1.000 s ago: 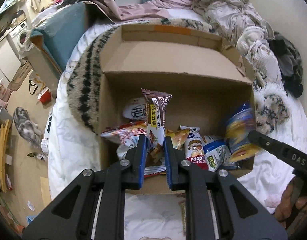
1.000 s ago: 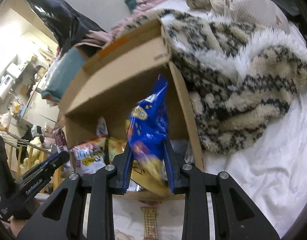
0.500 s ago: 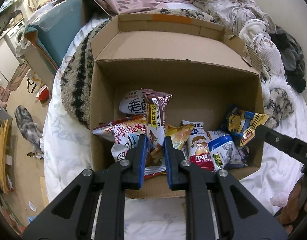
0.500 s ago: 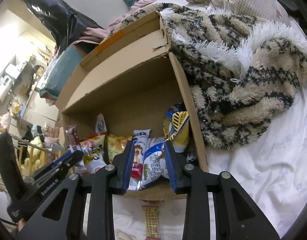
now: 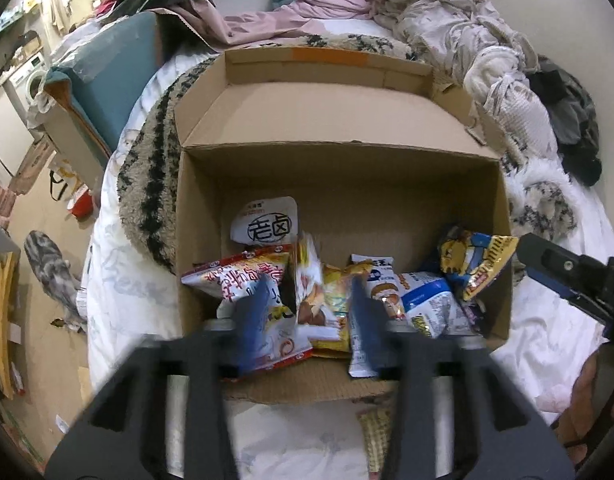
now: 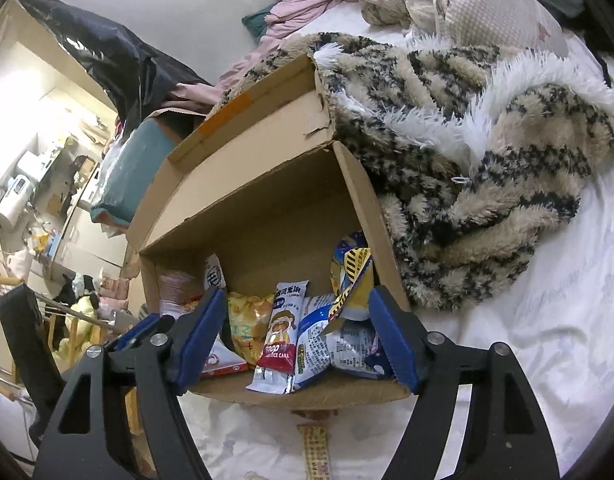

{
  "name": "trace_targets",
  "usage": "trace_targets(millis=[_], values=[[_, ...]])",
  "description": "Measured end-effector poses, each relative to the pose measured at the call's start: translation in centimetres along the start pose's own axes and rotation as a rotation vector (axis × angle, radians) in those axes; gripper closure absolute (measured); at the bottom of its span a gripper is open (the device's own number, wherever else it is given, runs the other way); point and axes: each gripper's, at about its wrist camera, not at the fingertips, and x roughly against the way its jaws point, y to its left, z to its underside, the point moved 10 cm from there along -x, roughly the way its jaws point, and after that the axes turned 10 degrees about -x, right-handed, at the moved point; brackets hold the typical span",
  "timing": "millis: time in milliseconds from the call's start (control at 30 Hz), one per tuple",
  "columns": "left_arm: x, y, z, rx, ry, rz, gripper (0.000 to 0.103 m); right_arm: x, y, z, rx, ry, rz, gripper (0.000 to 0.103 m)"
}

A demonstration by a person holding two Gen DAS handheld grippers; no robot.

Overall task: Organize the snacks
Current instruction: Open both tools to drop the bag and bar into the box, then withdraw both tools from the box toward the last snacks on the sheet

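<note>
Rumpled white bed (image 5: 139, 312) under our cardboard box (image 5: 343, 168), snack packets (image 6: 291, 332) heaped along its near wall, our left claw (image 5: 307, 320) and right claw (image 6: 295, 336) both just sprung wide above them, gripping nothing, fleece blanket (image 6: 487, 184) beside the box.

A brown cardboard box (image 5: 339, 184) beside a cream-and-black patterned fleece blanket (image 6: 487, 168) — snack packets (image 6: 319, 336) in blue, yellow, red, white.
</note>
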Motion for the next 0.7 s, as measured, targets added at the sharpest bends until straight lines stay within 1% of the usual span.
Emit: trace_targets(millis=[33, 67, 100, 167, 367, 467, 600, 700], values=[[0.3, 0.1, 0.0, 0.015, -0.007, 0.003, 0.019, 0.1, 0.0, 0.0, -0.003, -0.001, -0.003, 0.026], [0.6, 0.3, 0.1, 0.028, -0.019, -0.002, 0.016, 0.1, 0.1, 0.0, -0.004, -0.002, -0.008, 0.026], [0.9, 0.6, 0.1, 0.038, -0.031, -0.009, 0.015, 0.1, 0.2, 0.1, -0.003, 0.0, -0.011, 0.026], [1.2, 0.8, 0.5, 0.04, -0.023, -0.017, 0.015, 0.3, 0.3, 0.2, 0.006, -0.005, -0.011, 0.026], [3.0, 1.8, 1.8, 0.022, -0.038, -0.041, 0.015, 1.4, -0.2, 0.5, -0.001, -0.016, -0.006, 0.026], [3.9, 2.4, 3.2, 0.022, -0.037, -0.047, 0.015, 2.0, -0.7, 0.9, -0.035, -0.013, -0.018, 0.026], [4.8, 3.6, 5.5, 0.025, -0.031, -0.065, 0.015, 2.3, -1.4, 2.2, -0.113, 0.025, -0.061, 0.026], [5.3, 4.6, 7.2, 0.064, -0.025, -0.054, 0.015, 2.4, -1.7, 3.2, -0.116, 0.045, -0.041, 0.026]])
